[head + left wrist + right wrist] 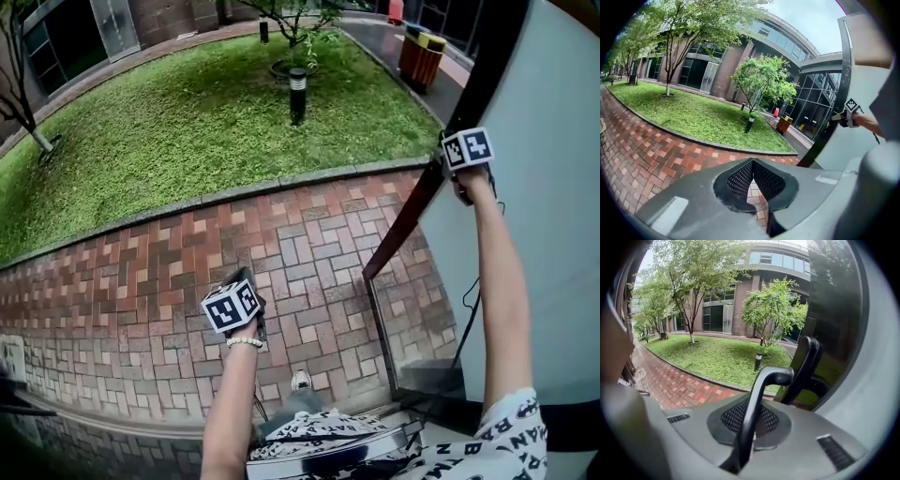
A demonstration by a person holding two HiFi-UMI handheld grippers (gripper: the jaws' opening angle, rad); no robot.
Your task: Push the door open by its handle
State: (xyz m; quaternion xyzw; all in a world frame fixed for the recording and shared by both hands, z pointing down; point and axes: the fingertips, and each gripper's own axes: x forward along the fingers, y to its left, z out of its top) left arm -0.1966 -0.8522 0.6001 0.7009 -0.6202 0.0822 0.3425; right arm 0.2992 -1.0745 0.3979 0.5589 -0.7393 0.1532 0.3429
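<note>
The glass door [553, 197] stands at the right in the head view, and its dark frame edge [441, 178] slants out over the paving. My right gripper [448, 159] is held out at arm's length against that edge. In the right gripper view, the black curved door handle [774, 376] runs up between the jaws. My right gripper [753, 401] is shut on it. My left gripper [246, 277] hangs lower, over the bricks and away from the door. Its jaws [752, 161] meet at the tips with nothing between them. The left gripper view shows the right gripper [844, 116] at the door frame [832, 131].
Red brick paving [141, 281] lies ahead, bounded by a stone kerb and a lawn [187, 122]. A bollard lamp [297, 94] and a small tree stand on the grass. A brown bin [419, 58] is at the far path. My shoe [300, 380] shows below.
</note>
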